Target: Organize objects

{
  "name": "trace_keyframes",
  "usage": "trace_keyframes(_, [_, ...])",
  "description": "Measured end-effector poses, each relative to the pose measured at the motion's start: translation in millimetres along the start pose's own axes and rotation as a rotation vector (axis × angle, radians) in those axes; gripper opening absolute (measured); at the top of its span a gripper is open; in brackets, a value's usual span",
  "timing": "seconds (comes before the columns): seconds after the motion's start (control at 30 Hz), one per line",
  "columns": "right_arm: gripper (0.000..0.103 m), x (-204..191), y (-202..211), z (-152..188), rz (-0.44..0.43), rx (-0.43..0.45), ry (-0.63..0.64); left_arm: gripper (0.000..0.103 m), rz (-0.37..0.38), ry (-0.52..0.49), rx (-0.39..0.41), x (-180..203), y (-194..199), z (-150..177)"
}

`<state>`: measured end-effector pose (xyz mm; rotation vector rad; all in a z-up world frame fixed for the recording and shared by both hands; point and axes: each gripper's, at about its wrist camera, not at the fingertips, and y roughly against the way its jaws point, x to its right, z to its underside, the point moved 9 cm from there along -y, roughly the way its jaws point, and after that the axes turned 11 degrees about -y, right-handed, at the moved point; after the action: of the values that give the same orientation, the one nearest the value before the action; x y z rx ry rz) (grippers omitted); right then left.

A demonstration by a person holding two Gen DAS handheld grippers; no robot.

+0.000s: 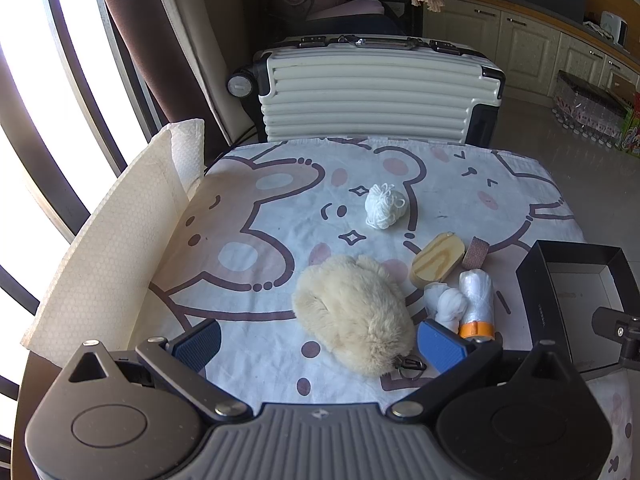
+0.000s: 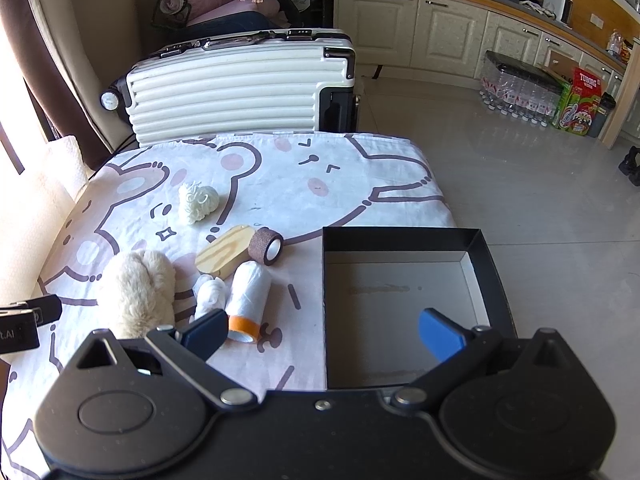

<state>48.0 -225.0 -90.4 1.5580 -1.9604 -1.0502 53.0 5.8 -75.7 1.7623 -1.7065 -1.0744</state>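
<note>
Box at table edge, tongs above.

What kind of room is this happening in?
Most likely a lived-in home, perhaps a kitchen or dining area: cream cabinets run under a wooden counter, a white suitcase stands on the tiled floor, and the table wears a cartoon bear cloth.

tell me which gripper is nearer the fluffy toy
Left. The left gripper is open with the fluffy toy between its fingers. The right gripper hangs open over the black box, off to the toy's right.
</note>
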Motion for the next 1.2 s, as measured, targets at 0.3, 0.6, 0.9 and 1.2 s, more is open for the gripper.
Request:
trace_keyframes(0.3, [0.103,-0.1,0.0,-0.1,0.0,-0.001,0.0,0.103,0.0,0.0,0.0,0.0,0.1,-0.4])
trace_keyframes(0.6, [0.103,-1.7,2.0,1.2,-0.007,0.005,-0.002,0.103,0.004,0.005,0.014,0.4,0.1,1.4])
trace_keyframes(0.9, [0.103,-6.2,21.4,-11.9,-0.04,0.066,-0.024,0.103,0.013,0.015,0.099,-1.7,17.7,-9.6])
trace_keyframes(1.2, [0.103,-9.4,47.2,-49.5,-0.075,0.161,-0.086,0.103,0.016,0.061,0.175,-9.3,34.6,-30.2])
